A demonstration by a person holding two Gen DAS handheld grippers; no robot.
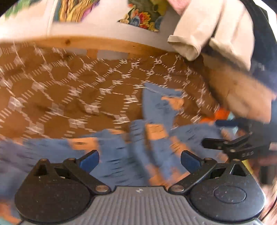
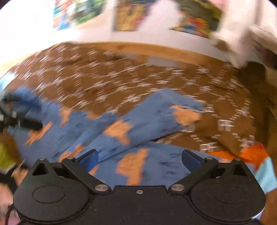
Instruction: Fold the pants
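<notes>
The pants (image 1: 155, 110) are blue with orange patches and lie crumpled on a brown patterned bedspread (image 1: 69, 90). In the right wrist view the pants (image 2: 138, 121) spread across the lower middle. My left gripper (image 1: 139, 160) is open just above the pants, with nothing between its blue pads. My right gripper (image 2: 139, 160) is open over the pants too. The right gripper also shows at the right edge of the left wrist view (image 1: 228, 145). The left gripper shows blurred at the left edge of the right wrist view (image 2: 19, 119). Both views are motion-blurred.
A wooden bed frame (image 1: 97, 44) runs along the far edge of the bedspread. A beige garment (image 1: 213, 34) hangs at the upper right. Colourful pictures (image 2: 128, 15) are on the white wall behind. An orange and light-blue cloth (image 2: 256, 155) lies at the right.
</notes>
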